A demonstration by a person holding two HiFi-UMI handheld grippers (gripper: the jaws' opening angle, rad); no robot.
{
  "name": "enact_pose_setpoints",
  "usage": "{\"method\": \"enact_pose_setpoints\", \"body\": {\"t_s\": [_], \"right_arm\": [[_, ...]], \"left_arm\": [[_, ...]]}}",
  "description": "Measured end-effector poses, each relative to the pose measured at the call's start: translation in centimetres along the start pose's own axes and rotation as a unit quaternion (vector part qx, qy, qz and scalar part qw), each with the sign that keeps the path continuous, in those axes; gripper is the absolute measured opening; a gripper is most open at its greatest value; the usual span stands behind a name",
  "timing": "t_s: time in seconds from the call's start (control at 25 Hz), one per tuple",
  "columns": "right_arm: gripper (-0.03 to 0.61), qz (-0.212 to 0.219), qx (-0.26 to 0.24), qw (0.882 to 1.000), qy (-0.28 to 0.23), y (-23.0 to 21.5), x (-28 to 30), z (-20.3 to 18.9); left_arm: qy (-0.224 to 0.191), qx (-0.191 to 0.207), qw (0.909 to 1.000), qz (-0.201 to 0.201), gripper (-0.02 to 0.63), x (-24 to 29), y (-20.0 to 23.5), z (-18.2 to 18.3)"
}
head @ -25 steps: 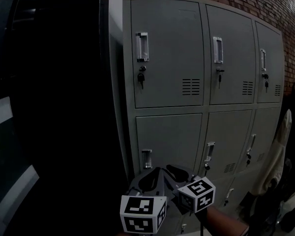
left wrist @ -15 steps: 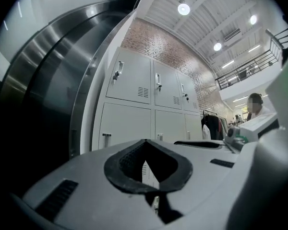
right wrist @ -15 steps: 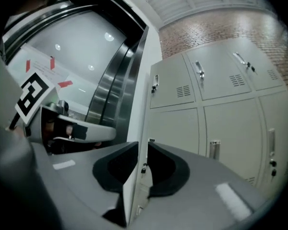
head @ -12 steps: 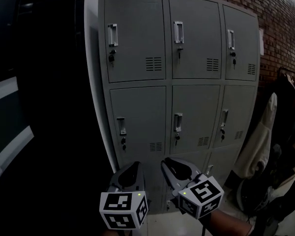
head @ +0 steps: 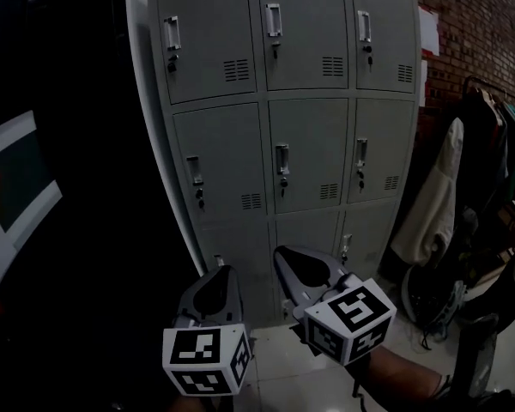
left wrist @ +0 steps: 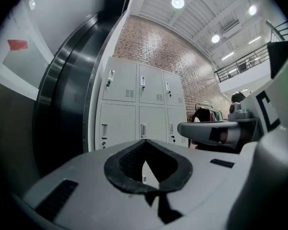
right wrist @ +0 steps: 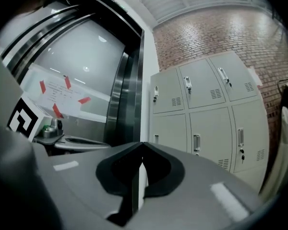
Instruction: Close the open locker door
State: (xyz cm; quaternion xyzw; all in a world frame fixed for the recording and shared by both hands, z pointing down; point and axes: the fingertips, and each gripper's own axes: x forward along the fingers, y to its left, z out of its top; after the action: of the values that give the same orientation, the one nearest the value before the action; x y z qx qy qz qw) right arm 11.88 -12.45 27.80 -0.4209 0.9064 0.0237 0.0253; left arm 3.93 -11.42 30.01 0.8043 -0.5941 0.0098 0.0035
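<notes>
A grey bank of lockers (head: pixel 283 127) stands against the wall, three doors wide. Every door I can see lies flush with the front; the bottom row is partly hidden behind my grippers. The lockers also show in the left gripper view (left wrist: pixel 139 109) and the right gripper view (right wrist: pixel 206 114), some way off. My left gripper (head: pixel 226 271) is low in the head view, shut and empty. Beside it my right gripper (head: pixel 281 253) has jaws closing, the tips meeting with nothing between them. Both point toward the lockers' lower part without touching.
A dark curved panel (head: pixel 69 187) and a white post (head: pixel 146 127) stand left of the lockers. To the right are a brick wall (head: pixel 472 33), a light coat (head: pixel 433 196), a rack of clothes (head: pixel 493 136) and bags on the floor (head: pixel 429 299).
The lockers have slid left and shrunk in the head view, so all three rows show now. Both grippers stay low in front, side by side.
</notes>
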Motion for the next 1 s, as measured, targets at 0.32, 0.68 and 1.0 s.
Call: {"method": "enact_pose_setpoints", "body": {"t_s": [0.32, 0.68, 1.0], "right_arm": [[0.001, -0.017, 0.03, 0.999, -0.005, 5.1, 1.3, -0.2], [0.001, -0.023, 0.014, 1.0, -0.008, 8.1, 1.8, -0.1], [0.0, -0.024, -0.005, 1.0, 0.001, 8.1, 2.0, -0.5]], "left_arm": [[0.003, 0.015, 0.9995, -0.026, 0.004, -2.9, 2.4, 0.0], [-0.003, 0.02, 0.9988, -0.044, 0.003, -3.6, 4.0, -0.7], [-0.007, 0.02, 0.9984, -0.052, 0.003, -2.9, 3.6, -0.9]]}}
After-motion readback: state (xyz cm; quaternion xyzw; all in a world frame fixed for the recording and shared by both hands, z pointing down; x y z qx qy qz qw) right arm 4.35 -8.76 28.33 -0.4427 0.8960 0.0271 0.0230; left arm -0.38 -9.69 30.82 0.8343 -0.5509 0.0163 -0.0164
